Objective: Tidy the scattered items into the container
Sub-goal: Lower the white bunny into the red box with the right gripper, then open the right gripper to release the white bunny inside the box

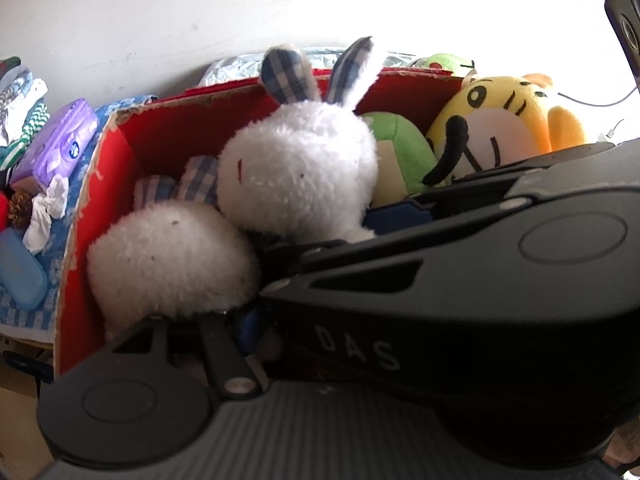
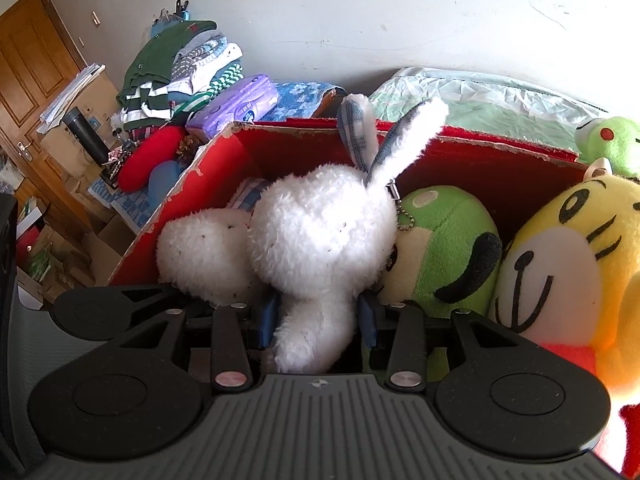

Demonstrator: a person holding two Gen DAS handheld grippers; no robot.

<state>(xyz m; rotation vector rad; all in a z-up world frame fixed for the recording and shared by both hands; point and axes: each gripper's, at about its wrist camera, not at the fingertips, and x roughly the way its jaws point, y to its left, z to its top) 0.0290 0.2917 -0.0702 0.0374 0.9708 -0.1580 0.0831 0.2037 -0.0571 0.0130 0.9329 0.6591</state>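
Between the two blue pads [image 2: 269,320] of the right gripper [image 2: 318,322] sits a limb of the white rabbit toy [image 2: 320,236]; the pads press on it from both sides, so this claw is closed on the rabbit. Just ahead of the claw the rabbit's head and round body rest inside the red cardboard box [image 2: 224,148], with the checked ears standing up above the far wall.

To the right of the claw, touching the rabbit, lies a green plush [image 2: 444,240], and further right a yellow tiger plush [image 2: 568,264] leans at the box edge. A green frog toy [image 2: 610,142] sits beyond the far right corner, outside the box as it seems.

The left gripper [image 1: 256,312] is seen mostly from behind another black gripper body that crosses its view; one blue pad shows close by the rabbit's body, but whether this claw is open or closed I cannot tell.

I judge the step in hand is placing the rabbit — it is already down in the box. The next move calls for opening the right claw and lifting it straight back, so the fur does not catch and pull the toy out again.
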